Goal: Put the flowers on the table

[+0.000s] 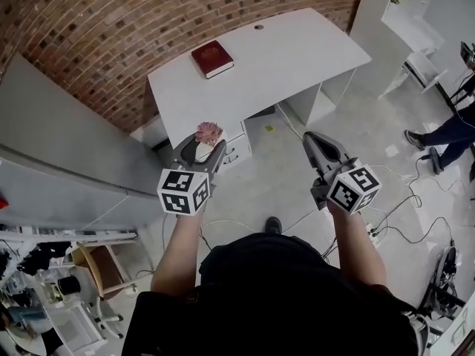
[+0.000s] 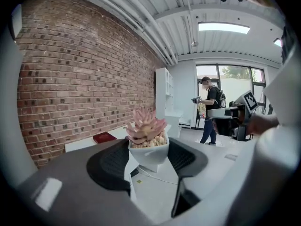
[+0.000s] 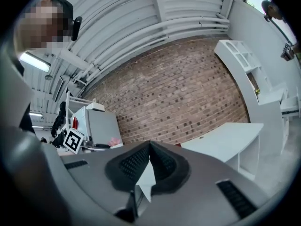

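Head view, looking steeply down: the left gripper (image 1: 203, 147) has its jaws clamped on a small white pot (image 2: 150, 155). A pink succulent (image 2: 145, 126) with fleshy, pointed leaves sits in it on a bed of pale pebbles. The plant is upright in the air, short of the white desk (image 1: 289, 54) and above the white drawer unit (image 1: 236, 151) tucked under the desk's near edge. The pot looks smooth and glossy against the ribbed black pads (image 2: 109, 166).

Over to the right gripper (image 1: 310, 138): its jaws are pressed together at the tips with nothing between them. It is held over the pale floor (image 1: 278, 176), level with its partner.

The desk top is flat, matt and curved along its far edge. A dark red hardback book (image 1: 213, 58) lies toward the far left corner, and the rest of the surface is bare apart from a small dark round spot near the back. A rough red brick wall (image 1: 141, 21) runs behind it.

A plain grey cabinet (image 1: 67, 150) stands to the left, white shelving (image 1: 412, 21) to the far right. Cables (image 1: 404, 225) trail across the floor on the right, near another person's leg and shoe (image 1: 438, 136).
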{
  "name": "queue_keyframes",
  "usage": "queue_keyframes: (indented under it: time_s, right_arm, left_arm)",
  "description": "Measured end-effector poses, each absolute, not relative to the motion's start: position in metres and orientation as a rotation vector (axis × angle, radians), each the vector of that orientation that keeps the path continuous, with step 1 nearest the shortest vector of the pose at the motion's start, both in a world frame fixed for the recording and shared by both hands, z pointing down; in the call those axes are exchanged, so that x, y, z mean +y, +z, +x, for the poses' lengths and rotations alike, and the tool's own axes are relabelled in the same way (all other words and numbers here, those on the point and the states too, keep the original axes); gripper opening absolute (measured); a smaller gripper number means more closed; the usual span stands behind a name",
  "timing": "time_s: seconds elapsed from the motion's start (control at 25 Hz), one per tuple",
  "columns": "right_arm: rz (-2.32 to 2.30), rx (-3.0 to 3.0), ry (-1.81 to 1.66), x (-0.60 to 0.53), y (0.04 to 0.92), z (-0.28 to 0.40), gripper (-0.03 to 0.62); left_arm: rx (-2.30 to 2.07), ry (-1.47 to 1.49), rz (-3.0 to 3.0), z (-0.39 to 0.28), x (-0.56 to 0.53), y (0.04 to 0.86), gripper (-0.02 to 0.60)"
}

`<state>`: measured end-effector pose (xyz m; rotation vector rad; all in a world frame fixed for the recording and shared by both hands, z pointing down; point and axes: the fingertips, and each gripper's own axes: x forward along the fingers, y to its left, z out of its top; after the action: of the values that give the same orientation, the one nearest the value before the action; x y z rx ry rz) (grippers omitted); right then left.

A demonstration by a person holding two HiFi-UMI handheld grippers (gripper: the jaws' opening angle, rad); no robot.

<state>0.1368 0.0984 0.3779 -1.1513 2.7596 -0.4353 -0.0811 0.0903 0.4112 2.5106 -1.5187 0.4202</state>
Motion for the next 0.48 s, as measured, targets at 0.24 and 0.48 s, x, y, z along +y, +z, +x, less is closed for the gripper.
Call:
queue_keyframes:
  time_s: [0.24,0.48]
  right_arm:
    - [-1.141,2.742,-0.428,0.078,0.368,0.158,0.012]
    - [-1.16,2.73,-0.462,0.056,0.375,0.167,0.012]
  left_arm:
    - [-1.493,0.435,2.52,-0.055,0.064,0.407,0.261]
    - [-1.482,0.398,2.533,-0.045,0.028,0.407,0.261]
